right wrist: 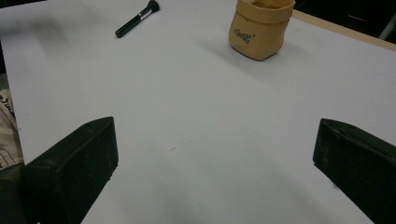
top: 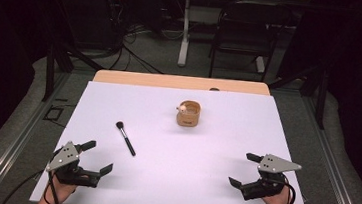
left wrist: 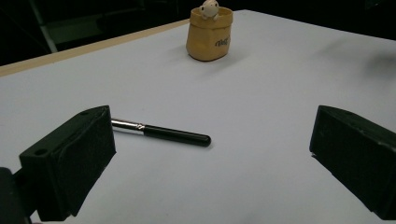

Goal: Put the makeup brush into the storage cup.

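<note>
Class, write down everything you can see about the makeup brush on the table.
The makeup brush is slim, with a glossy black handle, a silver metal collar and a dark, fluffy bristle head. It lies flat on the white table, at a slant, head pointing away from the person. Nothing touches it; the left gripper is nearest, jaws open.

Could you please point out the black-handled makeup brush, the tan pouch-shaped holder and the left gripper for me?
Black-handled makeup brush [top: 125,139]: high view, on the middle of its handle.
Tan pouch-shaped holder [top: 188,118]: high view, on its front wall.
Left gripper [top: 100,156]: high view, midway between its open fingertips.
</note>
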Demonstrator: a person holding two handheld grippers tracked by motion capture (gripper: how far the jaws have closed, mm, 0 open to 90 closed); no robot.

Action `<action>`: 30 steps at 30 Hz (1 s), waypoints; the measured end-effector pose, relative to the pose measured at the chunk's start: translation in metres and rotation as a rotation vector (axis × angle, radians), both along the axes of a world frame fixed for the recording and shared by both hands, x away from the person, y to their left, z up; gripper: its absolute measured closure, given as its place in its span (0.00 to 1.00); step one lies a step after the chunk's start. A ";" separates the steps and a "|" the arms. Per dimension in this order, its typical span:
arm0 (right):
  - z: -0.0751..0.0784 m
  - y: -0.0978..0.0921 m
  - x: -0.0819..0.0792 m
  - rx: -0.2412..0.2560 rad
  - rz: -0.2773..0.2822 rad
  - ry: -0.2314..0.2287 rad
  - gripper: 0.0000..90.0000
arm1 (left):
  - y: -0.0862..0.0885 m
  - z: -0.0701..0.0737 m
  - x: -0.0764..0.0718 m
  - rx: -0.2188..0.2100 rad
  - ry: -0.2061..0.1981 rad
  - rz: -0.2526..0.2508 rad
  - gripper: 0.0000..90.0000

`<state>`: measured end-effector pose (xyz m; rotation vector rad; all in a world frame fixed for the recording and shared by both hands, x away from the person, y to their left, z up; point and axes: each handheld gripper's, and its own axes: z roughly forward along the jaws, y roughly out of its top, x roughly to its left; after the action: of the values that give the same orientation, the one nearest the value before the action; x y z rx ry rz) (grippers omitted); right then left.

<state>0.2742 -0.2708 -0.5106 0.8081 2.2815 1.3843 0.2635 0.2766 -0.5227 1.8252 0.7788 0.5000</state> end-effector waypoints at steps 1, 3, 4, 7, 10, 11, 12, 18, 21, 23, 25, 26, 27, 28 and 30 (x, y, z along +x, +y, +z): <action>0.000 0.000 0.000 0.006 -0.002 0.003 0.00 | -0.001 0.000 0.000 0.007 0.007 0.002 0.00; 0.000 0.000 0.001 0.004 0.000 -0.001 0.00 | -0.003 0.000 -0.001 0.015 0.016 0.005 0.00; 0.001 0.001 0.001 0.004 0.001 -0.001 0.00 | -0.004 0.000 -0.001 0.020 0.020 0.007 0.00; 0.000 0.003 0.002 0.001 0.013 0.000 0.00 | -0.005 0.002 -0.002 0.029 0.017 0.029 0.00; 0.000 0.004 0.003 -0.002 0.013 0.002 0.00 | -0.006 0.003 -0.002 0.036 0.021 0.047 0.00; 0.000 0.005 0.003 -0.002 0.017 0.002 0.00 | -0.008 0.003 -0.001 0.048 0.019 0.053 0.00; 0.000 0.005 0.003 -0.002 0.018 0.000 0.00 | -0.008 0.004 -0.001 0.045 0.022 0.055 0.00; 0.000 0.005 0.003 -0.006 0.017 0.004 0.00 | -0.018 0.005 0.004 0.057 0.038 0.068 0.00; 0.000 0.005 0.004 -0.006 0.014 0.004 0.00 | -0.022 0.005 0.008 0.062 0.051 0.073 0.00; -0.001 0.005 0.004 -0.004 0.014 0.005 0.00 | -0.024 0.005 0.010 0.068 0.060 0.081 0.00; -0.001 0.005 0.003 -0.006 0.012 0.007 0.00 | -0.027 0.006 0.012 0.073 0.075 0.099 0.00; -0.001 0.005 0.003 -0.006 0.012 0.007 0.00 | -0.027 0.006 0.012 0.073 0.075 0.099 0.00; -0.001 0.005 0.003 -0.005 0.012 0.007 0.00 | -0.029 0.006 0.013 0.073 0.083 0.110 0.00; -0.001 0.005 0.003 -0.005 0.012 0.007 0.00 | -0.030 0.006 0.014 0.071 0.090 0.121 0.00; 0.000 0.005 0.003 -0.013 0.011 0.010 0.00 | -0.032 0.007 0.017 0.072 0.106 0.142 0.00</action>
<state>0.2772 -0.2655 -0.5111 0.8016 2.3029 1.3723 0.2800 0.2442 -0.5157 1.8831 0.9786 0.5323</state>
